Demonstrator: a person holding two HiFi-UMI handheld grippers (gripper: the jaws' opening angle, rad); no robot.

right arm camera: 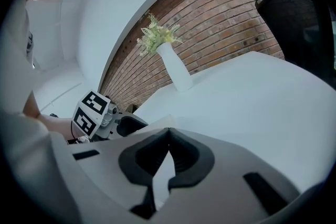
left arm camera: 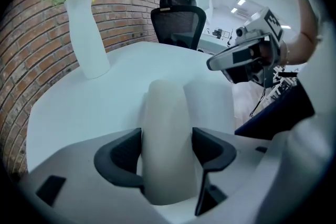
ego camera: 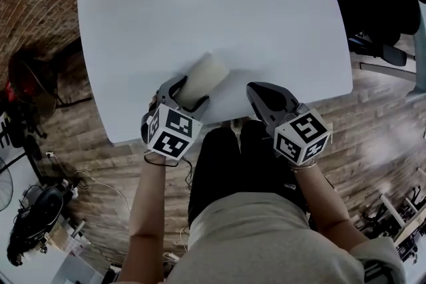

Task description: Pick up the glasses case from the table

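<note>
- Lower centre of the head view, near the table's (ego camera: 279,23) front edge: glasses case (ego camera: 208,73) lies flat, long axis running up-right, straight away from the left gripper (ego camera: 186,94).
- Left gripper view: jaws wide, 1 pad on each long side of the case, near end between them; no squeeze visible yet.
- Right gripper (ego camera: 258,93): jaws together, empty, just right of the case, apart from it.
- Left is nearer; closing across the short width looks like the next move.

Grey, black-padded left hand-held gripper (ego camera: 190,93) and right hand-held gripper (ego camera: 254,91), black-and-white marker cubes (ego camera: 172,132); trousers (ego camera: 219,166) seemingly black.
</note>
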